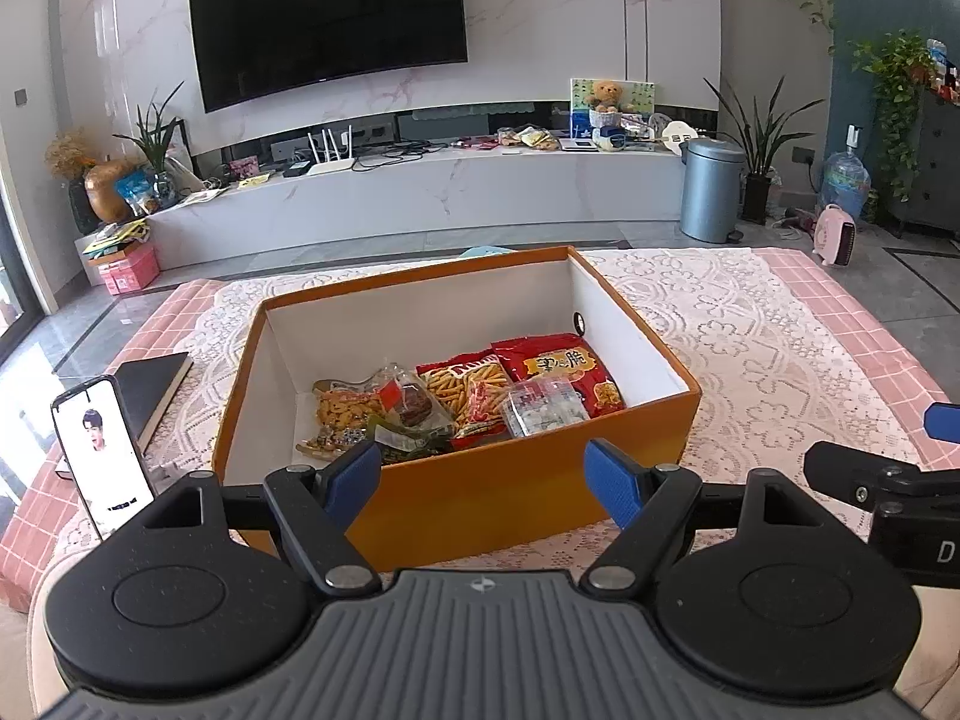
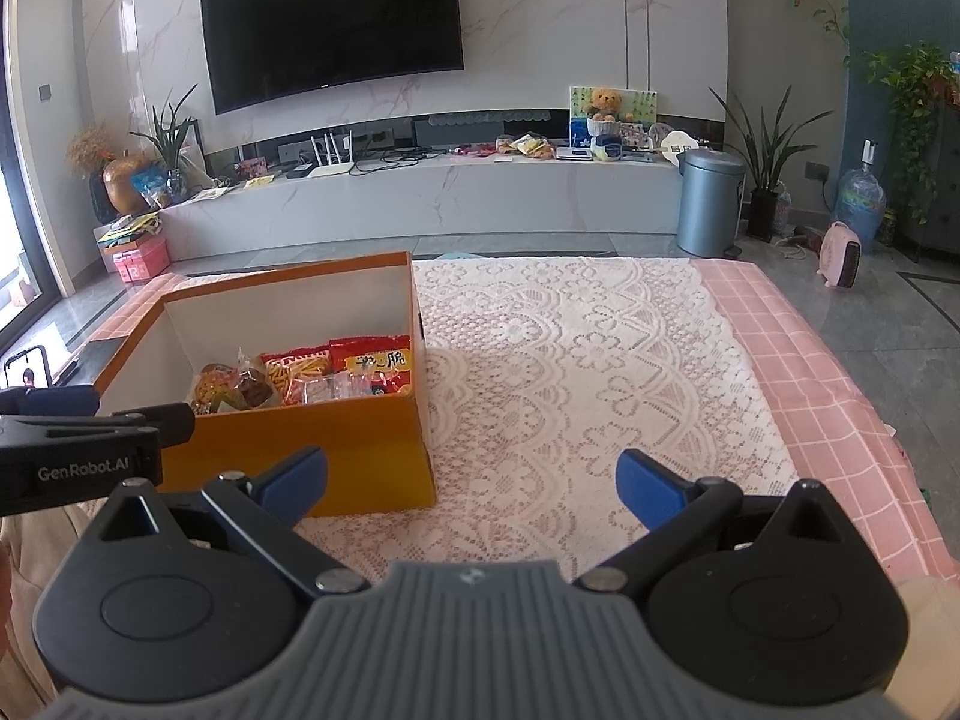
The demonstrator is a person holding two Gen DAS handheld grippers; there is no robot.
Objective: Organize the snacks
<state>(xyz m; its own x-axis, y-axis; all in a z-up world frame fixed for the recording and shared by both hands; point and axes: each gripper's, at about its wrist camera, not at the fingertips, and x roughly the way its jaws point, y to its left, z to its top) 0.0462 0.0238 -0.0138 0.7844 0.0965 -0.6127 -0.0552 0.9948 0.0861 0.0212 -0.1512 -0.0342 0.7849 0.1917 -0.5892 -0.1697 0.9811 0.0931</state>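
Note:
An orange cardboard box (image 1: 480, 492) with white inner walls stands on the lace-covered table. Inside lie several snack packs: a red bag with yellow characters (image 1: 570, 369), a red bag of stick snacks (image 1: 465, 387), a clear pack of white pieces (image 1: 543, 411) and clear bags of biscuits (image 1: 354, 405). My left gripper (image 1: 486, 477) hovers open just in front of the box's near wall, holding nothing. The same box (image 2: 336, 450) appears left of my right gripper (image 2: 471, 480), which is open over bare lace with nothing between its fingers.
A phone (image 1: 102, 456) on a stand and a dark book (image 1: 153, 387) sit left of the box. White lace (image 2: 600, 372) over a pink checked cloth (image 2: 828, 408) covers the table. Beyond it are a TV bench, a grey bin (image 2: 711, 204) and plants.

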